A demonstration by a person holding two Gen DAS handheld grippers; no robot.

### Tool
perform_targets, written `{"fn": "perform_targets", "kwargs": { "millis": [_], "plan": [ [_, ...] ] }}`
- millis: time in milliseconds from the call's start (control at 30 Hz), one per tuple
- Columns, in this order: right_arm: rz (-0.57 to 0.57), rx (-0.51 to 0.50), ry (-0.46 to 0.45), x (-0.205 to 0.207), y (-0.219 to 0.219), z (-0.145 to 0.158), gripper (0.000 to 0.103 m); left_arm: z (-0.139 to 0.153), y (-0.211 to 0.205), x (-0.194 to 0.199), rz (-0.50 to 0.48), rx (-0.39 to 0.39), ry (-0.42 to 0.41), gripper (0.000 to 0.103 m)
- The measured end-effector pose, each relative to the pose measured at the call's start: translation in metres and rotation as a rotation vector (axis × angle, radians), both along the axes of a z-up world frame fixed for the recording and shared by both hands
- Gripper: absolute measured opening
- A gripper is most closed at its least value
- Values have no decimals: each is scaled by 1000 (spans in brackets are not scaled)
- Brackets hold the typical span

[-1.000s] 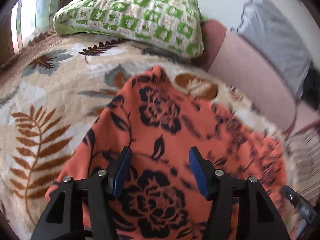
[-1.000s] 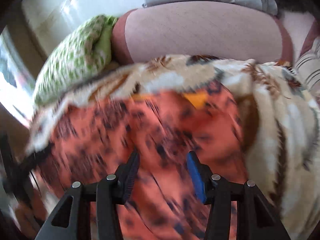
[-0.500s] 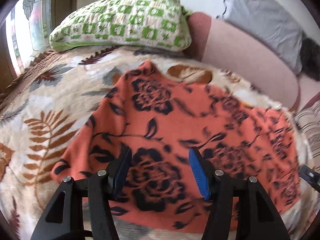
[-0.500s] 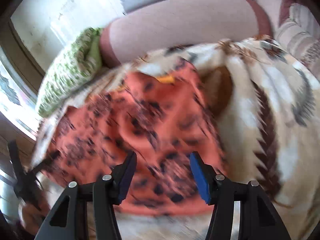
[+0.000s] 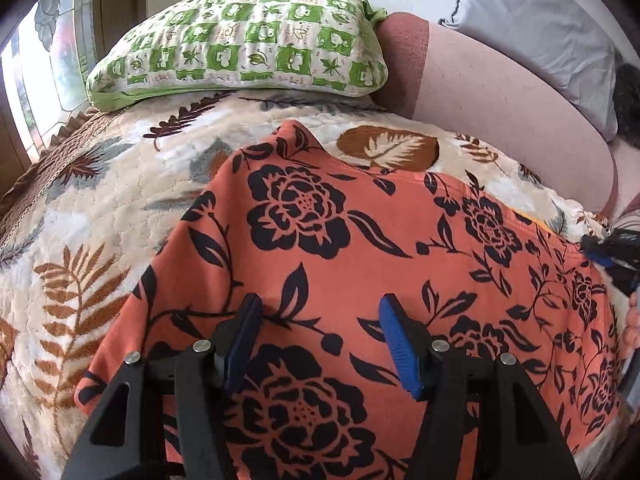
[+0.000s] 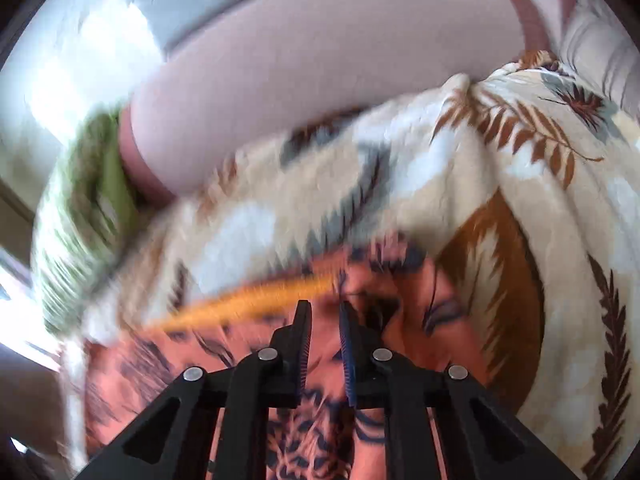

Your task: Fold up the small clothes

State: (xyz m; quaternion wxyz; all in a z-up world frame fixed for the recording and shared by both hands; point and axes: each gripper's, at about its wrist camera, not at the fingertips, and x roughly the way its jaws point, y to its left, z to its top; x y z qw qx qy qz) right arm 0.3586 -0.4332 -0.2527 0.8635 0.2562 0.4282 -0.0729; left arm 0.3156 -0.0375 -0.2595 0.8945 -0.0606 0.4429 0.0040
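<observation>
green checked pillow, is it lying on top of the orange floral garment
No, the green checked pillow sits on the leaf-print blanket, apart from the orange floral garment.

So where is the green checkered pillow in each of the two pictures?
Left wrist view: the green checkered pillow lies at the top, left of centre, behind the orange flowered garment.
Right wrist view: the same pillow is a blurred green patch at the left edge.
Shared landmark: the pink bolster right beside the pillow in both.
</observation>
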Motion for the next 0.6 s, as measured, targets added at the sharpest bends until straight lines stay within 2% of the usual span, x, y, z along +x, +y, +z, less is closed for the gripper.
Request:
{"fn": "perform_targets", "kwargs": {
  "millis": [100,167,200,233,300,333,367,400,433,600],
  "plan": [
    [-7,-70,-57,-12,-13,25,23,-1,-1,1,3,5,6,61],
    [-5,-86,-25,-11,-20,27,47,-1,-3,2,3,13,2,62],
    [-9,-88,3,-9,-23,27,78,-2,-4,2,2,19,1,62],
    [-13,-97,6,-8,-24,25,80,-2,-6,2,-1,26,0,62],
    [-2,-170,39,0,-20,22,78,-3,-7,2,-4,34,-2,63],
    [-3,-190,56,3,-19,20,68,-3,-8,2,-6,40,-2,63],
    [-6,-203,76,6,-19,15,57,-3,-8,2,-7,42,-3,64],
    [-20,-212,117,10,-22,8,30,-4,-9,2,-10,46,-4,65],
    [-33,-206,137,12,-24,1,27,-4,-10,3,-12,49,-4,66],
    [-19,-85,179,23,-34,-22,29,-5,-13,5,-20,63,-9,66]
  ]
}}
